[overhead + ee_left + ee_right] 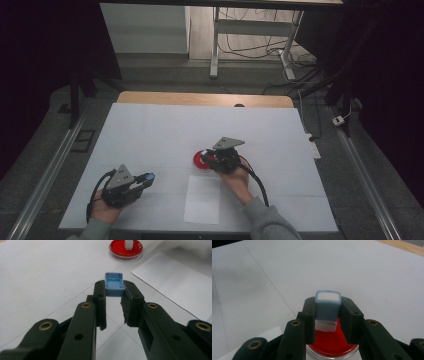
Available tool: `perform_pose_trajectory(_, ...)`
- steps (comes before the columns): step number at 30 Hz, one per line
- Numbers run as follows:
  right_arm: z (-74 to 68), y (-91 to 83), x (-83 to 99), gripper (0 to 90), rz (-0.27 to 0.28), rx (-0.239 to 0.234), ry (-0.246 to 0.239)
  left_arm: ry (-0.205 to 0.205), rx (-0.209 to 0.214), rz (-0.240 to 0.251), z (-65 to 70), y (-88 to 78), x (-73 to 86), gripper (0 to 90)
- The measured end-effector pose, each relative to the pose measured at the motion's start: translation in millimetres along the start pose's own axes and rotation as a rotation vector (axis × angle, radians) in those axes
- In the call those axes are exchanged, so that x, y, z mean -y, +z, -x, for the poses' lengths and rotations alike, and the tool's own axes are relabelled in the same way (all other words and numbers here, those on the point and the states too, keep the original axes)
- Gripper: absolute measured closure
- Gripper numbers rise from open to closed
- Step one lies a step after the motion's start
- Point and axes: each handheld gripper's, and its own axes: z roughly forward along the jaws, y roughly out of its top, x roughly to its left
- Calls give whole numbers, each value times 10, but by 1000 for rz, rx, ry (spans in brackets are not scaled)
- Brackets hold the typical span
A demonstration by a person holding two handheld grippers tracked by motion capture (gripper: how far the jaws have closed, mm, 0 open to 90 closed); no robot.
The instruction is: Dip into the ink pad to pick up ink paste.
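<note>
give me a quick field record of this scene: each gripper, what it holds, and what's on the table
left gripper: shut on the blue cap, hollow side showing, above the table
right gripper: shut on the stamp, blue-grey body with a white base
stamp position: over the red dish; contact not clear
white paper sheet: flat, on the near side of the dish
table: white cover

Blue cap (114, 284), red dish (125, 249), white sheet (202, 199).

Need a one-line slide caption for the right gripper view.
Right tool shut on a blue-and-white stamp over the red ink pad.
</note>
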Motion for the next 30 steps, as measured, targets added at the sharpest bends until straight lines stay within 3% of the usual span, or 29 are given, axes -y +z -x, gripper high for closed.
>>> perform_pose_trajectory(30,-8,7,4,666,-5,6,-2,0,0,-5,-1,7,3,742)
